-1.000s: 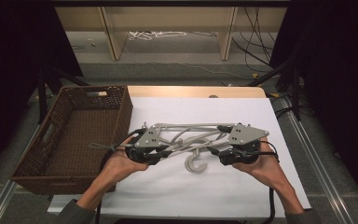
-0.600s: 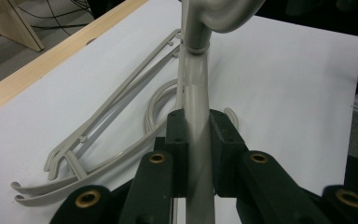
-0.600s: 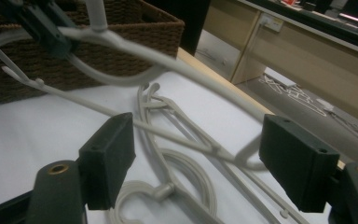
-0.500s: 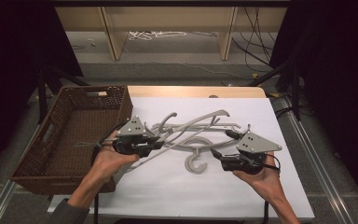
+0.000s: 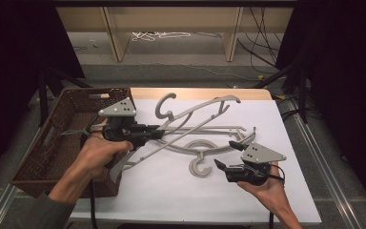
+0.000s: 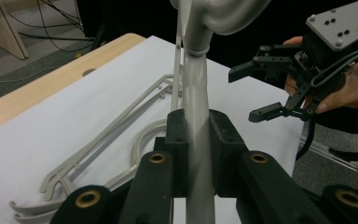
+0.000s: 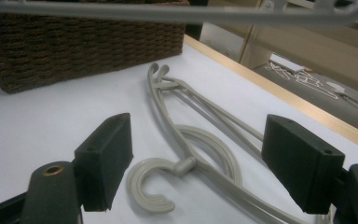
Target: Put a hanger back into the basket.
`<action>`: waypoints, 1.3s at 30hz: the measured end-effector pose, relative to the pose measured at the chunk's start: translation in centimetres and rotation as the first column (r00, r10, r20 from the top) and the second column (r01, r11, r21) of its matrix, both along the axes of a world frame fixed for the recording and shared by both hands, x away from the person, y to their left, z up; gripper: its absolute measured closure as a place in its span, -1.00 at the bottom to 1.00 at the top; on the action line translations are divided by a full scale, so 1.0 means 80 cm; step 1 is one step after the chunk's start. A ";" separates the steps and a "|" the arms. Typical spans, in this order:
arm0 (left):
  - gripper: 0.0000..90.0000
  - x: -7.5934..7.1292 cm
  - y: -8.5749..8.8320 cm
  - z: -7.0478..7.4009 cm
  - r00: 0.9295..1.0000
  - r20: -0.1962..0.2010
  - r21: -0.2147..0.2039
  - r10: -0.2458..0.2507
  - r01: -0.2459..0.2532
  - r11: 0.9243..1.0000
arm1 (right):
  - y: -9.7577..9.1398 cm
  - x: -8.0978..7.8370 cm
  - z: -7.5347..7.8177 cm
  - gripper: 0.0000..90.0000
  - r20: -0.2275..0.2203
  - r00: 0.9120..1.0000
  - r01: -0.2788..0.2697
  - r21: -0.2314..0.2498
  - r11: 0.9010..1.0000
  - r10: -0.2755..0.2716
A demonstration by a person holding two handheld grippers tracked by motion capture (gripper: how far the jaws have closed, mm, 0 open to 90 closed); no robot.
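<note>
Lifted since earlier: grey hanger [image 5: 190, 121] pinched by left gripper [image 5: 156, 132]; right gripper [image 5: 225, 155] fingers spread over white table [image 5: 295, 191].

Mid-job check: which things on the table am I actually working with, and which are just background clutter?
In the job: lifted hanger, clamped in left gripper; flat hanger on the white sheet; wicker basket; open right gripper.

Lying about: white cord and black cables on the floor beyond.

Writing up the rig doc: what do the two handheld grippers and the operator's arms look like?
Both are black, pistol-style units. The left claw and right claw each carry a grey three-cornered plate with small holes on top. Their jaws are blocky black pads on arms with brass-coloured pivot bushings. A black cable trails from each. A grey sleeve covers the left forearm; the right forearm is bare.
</note>
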State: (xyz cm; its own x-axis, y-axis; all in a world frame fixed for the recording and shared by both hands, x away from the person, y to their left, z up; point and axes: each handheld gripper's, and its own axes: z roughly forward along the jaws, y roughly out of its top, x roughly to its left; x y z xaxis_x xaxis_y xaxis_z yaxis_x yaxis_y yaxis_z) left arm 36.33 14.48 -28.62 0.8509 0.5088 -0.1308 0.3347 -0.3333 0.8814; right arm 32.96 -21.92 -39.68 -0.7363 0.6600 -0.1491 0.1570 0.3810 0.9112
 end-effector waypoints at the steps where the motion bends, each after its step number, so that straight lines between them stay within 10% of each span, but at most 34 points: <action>1: 0.77 0.001 0.004 0.003 1.000 0.002 -0.001 0.008 -0.008 1.000 | -0.001 0.000 0.000 -0.43 -0.001 1.000 -0.001 0.001 1.000 0.001; 10: 0.77 0.012 0.063 0.008 0.993 0.015 -0.005 0.116 -0.116 0.993 | -0.005 -0.004 -0.007 -0.43 -0.011 1.000 0.005 0.008 1.000 -0.004; 29: 0.77 0.024 0.204 -0.013 0.929 0.108 0.094 0.353 -0.363 0.927 | -0.003 -0.002 -0.018 -0.60 -0.060 0.998 0.007 0.004 1.000 -0.007; 39: 0.77 0.025 0.237 -0.029 0.917 0.123 0.120 0.379 -0.393 0.912 | 0.000 -0.001 -0.020 -0.63 -0.060 0.998 0.009 0.013 1.000 -0.008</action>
